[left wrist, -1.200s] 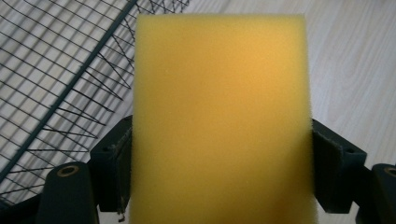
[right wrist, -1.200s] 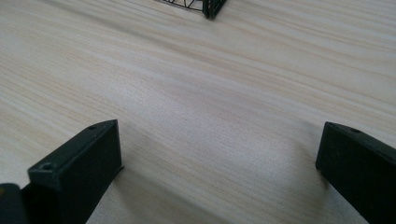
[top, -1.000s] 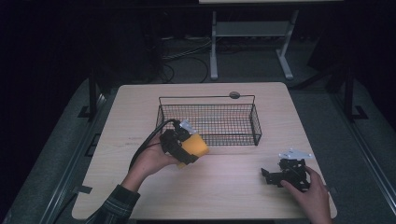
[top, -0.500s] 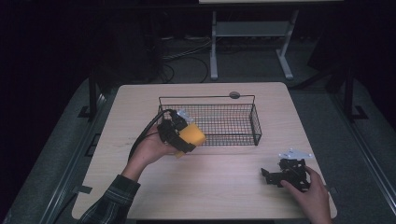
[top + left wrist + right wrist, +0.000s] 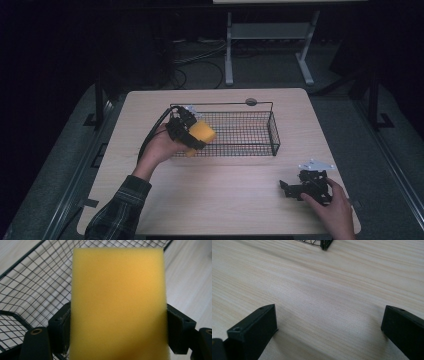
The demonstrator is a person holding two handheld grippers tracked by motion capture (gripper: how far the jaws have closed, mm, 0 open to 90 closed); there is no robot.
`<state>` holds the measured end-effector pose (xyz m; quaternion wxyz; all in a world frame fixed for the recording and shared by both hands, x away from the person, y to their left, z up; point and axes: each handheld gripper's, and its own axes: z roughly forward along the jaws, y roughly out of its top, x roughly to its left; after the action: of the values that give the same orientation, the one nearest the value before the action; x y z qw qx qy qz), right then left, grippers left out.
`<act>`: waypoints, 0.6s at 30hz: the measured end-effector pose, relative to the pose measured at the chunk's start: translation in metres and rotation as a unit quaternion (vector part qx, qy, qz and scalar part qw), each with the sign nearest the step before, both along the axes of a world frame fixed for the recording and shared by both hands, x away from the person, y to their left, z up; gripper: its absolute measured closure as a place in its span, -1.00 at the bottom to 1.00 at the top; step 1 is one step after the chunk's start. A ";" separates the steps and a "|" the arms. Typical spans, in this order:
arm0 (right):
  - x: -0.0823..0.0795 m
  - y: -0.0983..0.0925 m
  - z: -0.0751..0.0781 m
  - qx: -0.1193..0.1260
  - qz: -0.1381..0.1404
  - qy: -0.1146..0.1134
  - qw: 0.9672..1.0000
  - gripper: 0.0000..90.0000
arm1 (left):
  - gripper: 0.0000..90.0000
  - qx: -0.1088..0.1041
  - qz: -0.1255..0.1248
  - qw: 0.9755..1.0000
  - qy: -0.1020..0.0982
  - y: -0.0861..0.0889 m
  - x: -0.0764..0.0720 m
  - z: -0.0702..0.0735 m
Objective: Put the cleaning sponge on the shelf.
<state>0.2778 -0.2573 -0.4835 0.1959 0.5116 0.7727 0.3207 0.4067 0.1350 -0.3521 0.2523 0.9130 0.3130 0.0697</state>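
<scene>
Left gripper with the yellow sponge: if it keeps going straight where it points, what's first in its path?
Probably the black wire basket: the left gripper, shut on the yellow foam sponge, points over its near-left corner, so mesh floor or wall comes first. Depth unclear.

Dark room; pale wooden table (image 5: 220,200) on grey floor mat (image 5: 65,165); white metal stand (image 5: 267,37) and cables (image 5: 195,55) behind.
</scene>
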 end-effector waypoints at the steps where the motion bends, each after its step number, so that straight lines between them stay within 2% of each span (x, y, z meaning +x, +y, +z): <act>1: 0.000 0.000 0.000 0.000 0.000 0.000 1.000 -1.00 | -0.51 0.000 0.003 1.000 -0.001 0.001 0.002 0.000; 18: 0.000 0.000 0.000 0.001 -0.001 0.001 1.000 -1.00 | -0.51 -0.001 0.057 0.998 -0.004 0.015 0.033 -0.002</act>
<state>0.2777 -0.2571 -0.4835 0.1952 0.5130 0.7719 0.3207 0.4397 0.1496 -0.3537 0.2502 0.8931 0.3636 0.0874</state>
